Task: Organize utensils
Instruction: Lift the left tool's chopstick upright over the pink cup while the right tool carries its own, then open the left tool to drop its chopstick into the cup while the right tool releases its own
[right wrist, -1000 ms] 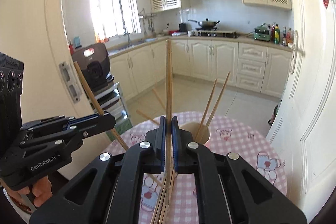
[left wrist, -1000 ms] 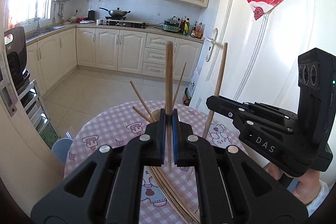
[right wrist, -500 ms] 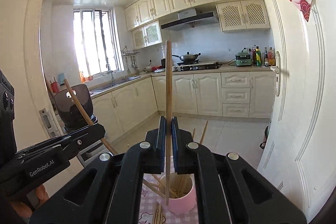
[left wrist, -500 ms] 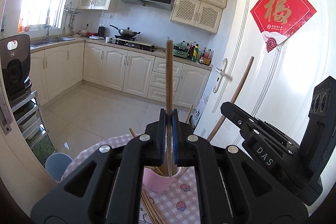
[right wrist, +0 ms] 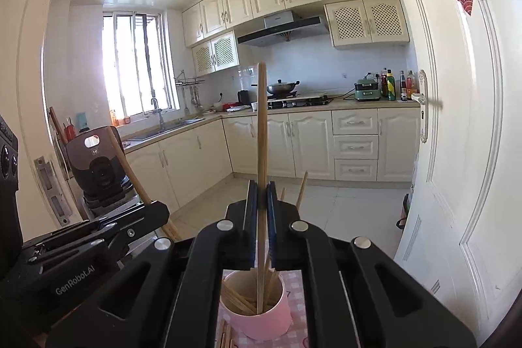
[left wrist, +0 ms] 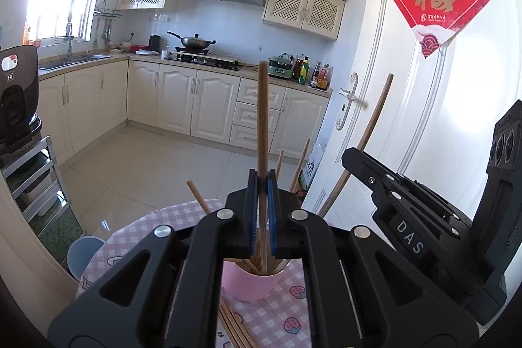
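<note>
We grip one chopstick (left wrist: 263, 119) upright in left gripper (left wrist: 262, 211), another (right wrist: 262, 132) in right gripper (right wrist: 262, 214); both tips in cup (right wrist: 257, 318), frame bottom centre; several stored, loose chopsticks (left wrist: 236, 328) remain on table (left wrist: 156, 227)

chopstick (left wrist: 263, 126): bare wood, matt | cup (right wrist: 261, 320): smooth pink | tablecloth (left wrist: 270, 312): checked cloth

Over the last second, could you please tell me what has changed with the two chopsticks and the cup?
Both grippers tilted up and closed in on the pink cup. The right gripper now has its chopstick tip inside the cup; the left gripper holds its chopstick just above it. Both stay clamped; loose chopsticks remain on the table.
</note>
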